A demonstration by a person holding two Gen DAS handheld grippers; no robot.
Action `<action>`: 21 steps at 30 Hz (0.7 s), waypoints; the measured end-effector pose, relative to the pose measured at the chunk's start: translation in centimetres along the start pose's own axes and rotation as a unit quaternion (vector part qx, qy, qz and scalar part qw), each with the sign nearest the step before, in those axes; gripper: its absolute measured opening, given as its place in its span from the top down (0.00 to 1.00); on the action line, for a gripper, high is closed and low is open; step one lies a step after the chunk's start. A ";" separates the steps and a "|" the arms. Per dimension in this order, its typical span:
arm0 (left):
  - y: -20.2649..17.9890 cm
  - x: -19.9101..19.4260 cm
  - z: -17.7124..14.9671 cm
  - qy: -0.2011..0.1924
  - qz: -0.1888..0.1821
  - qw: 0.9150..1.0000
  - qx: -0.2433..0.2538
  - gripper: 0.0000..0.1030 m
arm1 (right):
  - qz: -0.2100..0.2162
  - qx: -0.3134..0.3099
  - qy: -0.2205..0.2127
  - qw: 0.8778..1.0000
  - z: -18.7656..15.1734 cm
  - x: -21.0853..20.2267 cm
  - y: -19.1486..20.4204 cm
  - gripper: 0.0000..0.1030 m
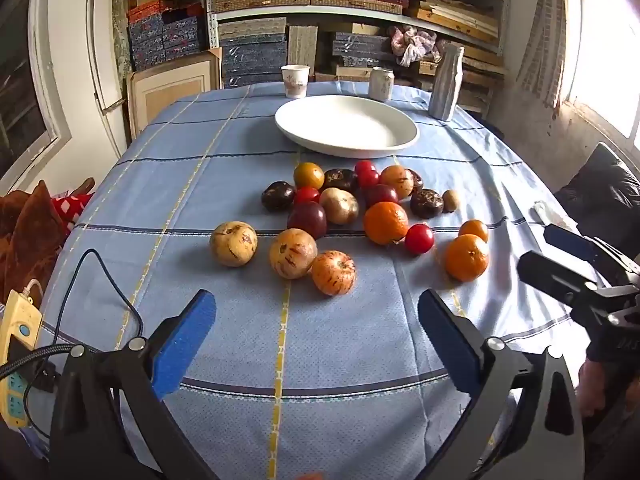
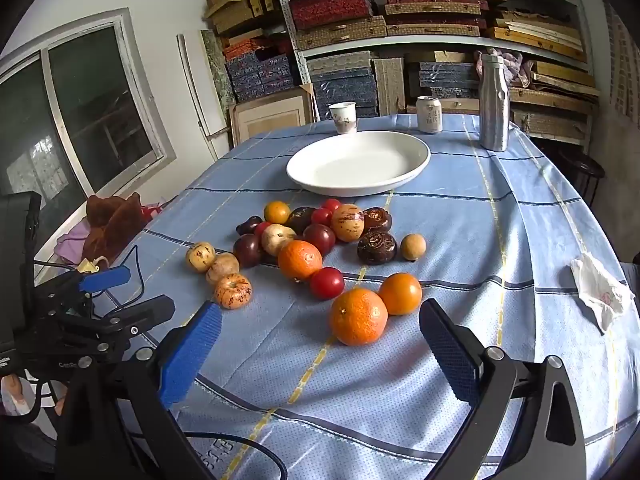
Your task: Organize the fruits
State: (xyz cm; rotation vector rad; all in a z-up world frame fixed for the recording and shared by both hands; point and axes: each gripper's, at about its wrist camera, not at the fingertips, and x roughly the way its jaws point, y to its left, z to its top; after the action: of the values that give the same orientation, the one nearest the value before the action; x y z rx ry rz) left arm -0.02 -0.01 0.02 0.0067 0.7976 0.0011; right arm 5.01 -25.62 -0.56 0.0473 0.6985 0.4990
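Several loose fruits lie in a cluster on the blue checked tablecloth: oranges (image 1: pixel 466 257) (image 2: pixel 358 316), striped yellow melons (image 1: pixel 233 243) (image 2: pixel 233 291), dark plums (image 1: pixel 307 219), red tomatoes (image 1: pixel 419 238) (image 2: pixel 327 283) and dark mangosteens (image 2: pixel 377 247). An empty white plate (image 1: pixel 346 125) (image 2: pixel 359 163) sits behind them. My left gripper (image 1: pixel 316 344) is open and empty, short of the striped melons. My right gripper (image 2: pixel 320 344) is open and empty, just short of the nearest orange; it also shows in the left wrist view (image 1: pixel 560 258).
A paper cup (image 1: pixel 295 81), a can (image 1: pixel 381 84) and a metal bottle (image 1: pixel 446 82) stand behind the plate. A crumpled tissue (image 2: pixel 600 294) lies at the right edge. A yellow power strip (image 1: pixel 16 344) and cable lie at the left. Shelves of boxes fill the back wall.
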 end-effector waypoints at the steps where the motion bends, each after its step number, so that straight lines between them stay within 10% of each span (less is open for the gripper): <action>1: 0.0 0.1 0.0 0.008 -0.004 1.000 -0.002 0.04 | 0.000 0.000 0.000 1.000 0.0 0.0 0.0 0.03; 21: 1.0 1.0 -0.6 0.019 0.003 1.000 -0.010 0.04 | 0.012 0.023 0.005 1.000 0.1 -0.1 -0.9 0.03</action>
State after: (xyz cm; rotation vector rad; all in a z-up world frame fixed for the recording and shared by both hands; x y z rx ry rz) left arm 0.21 0.97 -1.09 -0.0106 0.8364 0.0145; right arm 5.37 -26.43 -0.54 0.0973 0.7203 0.5070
